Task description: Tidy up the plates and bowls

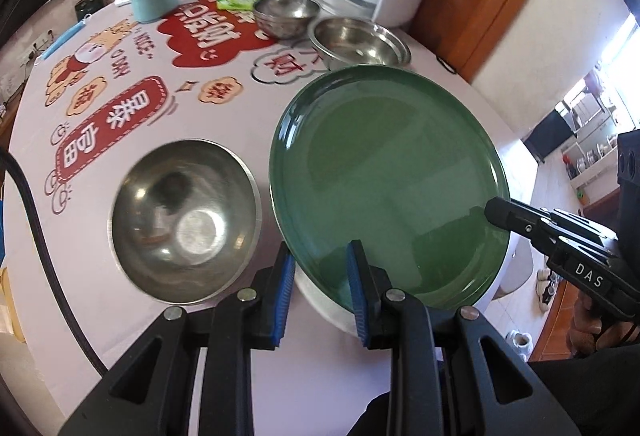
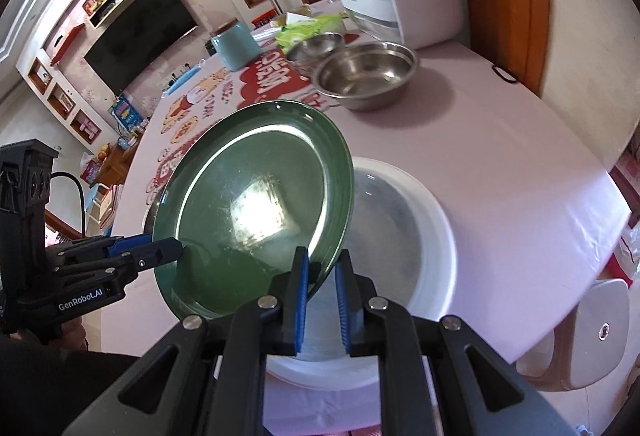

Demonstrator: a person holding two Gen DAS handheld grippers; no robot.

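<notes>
Both grippers, left (image 1: pixel 320 276) and right (image 2: pixel 322 278), fingers clamped on green plate (image 1: pixel 384 171) rim, tilted above white plate (image 2: pixel 400 220) at near counter (image 2: pixel 500 163) edge. Stacking not yet done. Three steel bowls (image 1: pixel 184 220) (image 1: pixel 358 43) (image 1: pixel 286 13) loose, all empty, unnested.

Both views are brightly lit by daylight, and a blown-out window (image 1: pixel 628 35) is seen at the right edge of the left wrist view. A white glare patch is thrown on the green plate (image 2: pixel 256 211), and soft shadows are cast on the tablecloth (image 2: pixel 500 171). Straight lines are bent toward the dark fisheye corners, and slight motion blur is shown throughout.
</notes>
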